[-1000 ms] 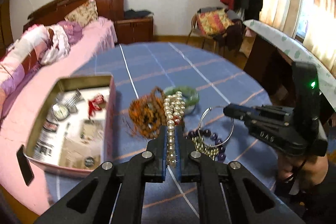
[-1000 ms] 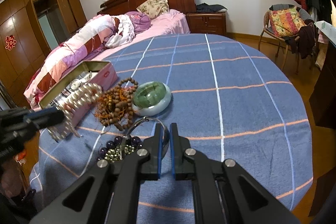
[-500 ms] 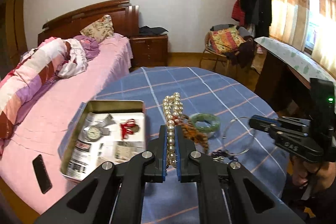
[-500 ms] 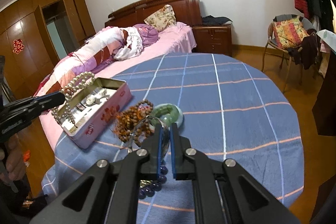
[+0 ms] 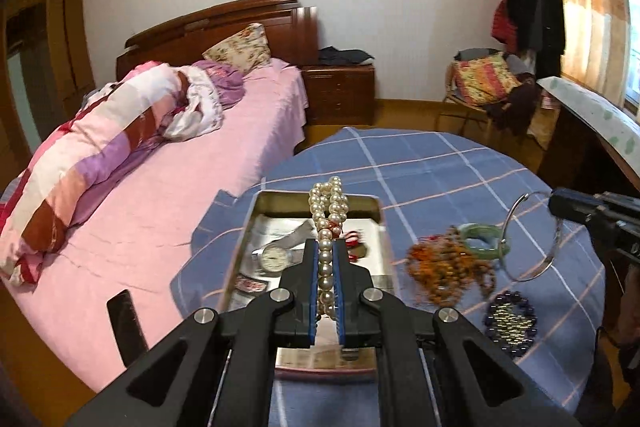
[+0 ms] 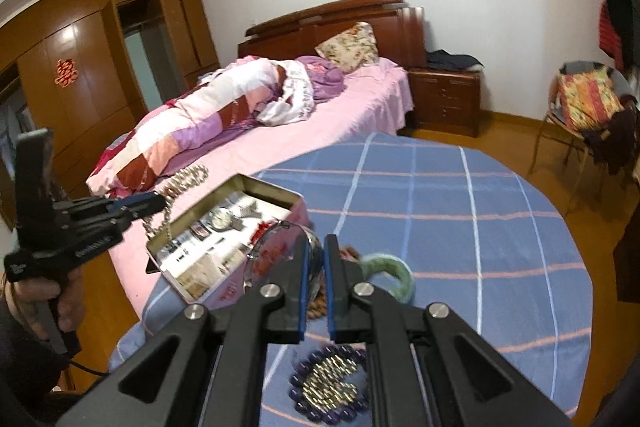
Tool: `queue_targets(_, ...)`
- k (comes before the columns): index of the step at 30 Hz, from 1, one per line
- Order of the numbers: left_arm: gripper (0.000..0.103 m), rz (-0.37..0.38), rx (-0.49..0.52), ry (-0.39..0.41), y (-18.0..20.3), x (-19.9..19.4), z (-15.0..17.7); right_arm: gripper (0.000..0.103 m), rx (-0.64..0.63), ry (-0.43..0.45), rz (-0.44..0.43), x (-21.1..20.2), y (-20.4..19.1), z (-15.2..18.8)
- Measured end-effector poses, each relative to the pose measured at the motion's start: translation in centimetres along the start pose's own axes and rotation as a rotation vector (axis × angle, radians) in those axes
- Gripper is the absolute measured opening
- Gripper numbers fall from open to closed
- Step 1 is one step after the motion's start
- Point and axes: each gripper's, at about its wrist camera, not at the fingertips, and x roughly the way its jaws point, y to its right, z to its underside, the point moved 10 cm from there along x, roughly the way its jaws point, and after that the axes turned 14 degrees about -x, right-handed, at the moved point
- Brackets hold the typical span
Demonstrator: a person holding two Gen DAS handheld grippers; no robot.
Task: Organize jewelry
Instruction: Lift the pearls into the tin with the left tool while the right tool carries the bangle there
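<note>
My left gripper [image 5: 326,247] is shut on a white pearl necklace [image 5: 330,205] and holds it above the open metal tin [image 5: 376,205]; it also shows in the right wrist view [image 6: 158,203], pearls [image 6: 188,179] dangling at the tin's [image 6: 276,191] left edge. My right gripper [image 6: 314,247] is shut on a thin silver hoop bangle [image 6: 272,233], lifted off the table; the hoop [image 5: 528,239] shows in the left wrist view. A brown bead strand [image 5: 444,267], a green jade bangle [image 5: 482,233] and a purple bead bracelet [image 5: 510,323] lie on the blue checked tablecloth [image 5: 440,163].
The tin holds a wristwatch [image 5: 274,257], a red knotted charm [image 5: 354,239] and small cards. A bed with pink sheets [image 5: 180,167] stands close along the table's left side. A chair with cushions [image 6: 584,107] stands at the far right.
My left gripper carried the pearl necklace left from the jewelry pile to above the tin. My right gripper lifted the silver hoop off the table.
</note>
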Motion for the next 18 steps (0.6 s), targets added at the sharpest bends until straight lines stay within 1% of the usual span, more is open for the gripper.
queue_targets(9,0.005,-0.023,-0.064,-0.026,-3.1,1.9,0.6,0.010,-0.085,-0.009,-0.043,2.9,-3.5,-2.6)
queue_targets(18,0.006,-0.037,-0.088,-0.045,-4.5,3.4,0.8,0.010,-0.138,-0.042,-0.072,6.5,-6.1,-3.1)
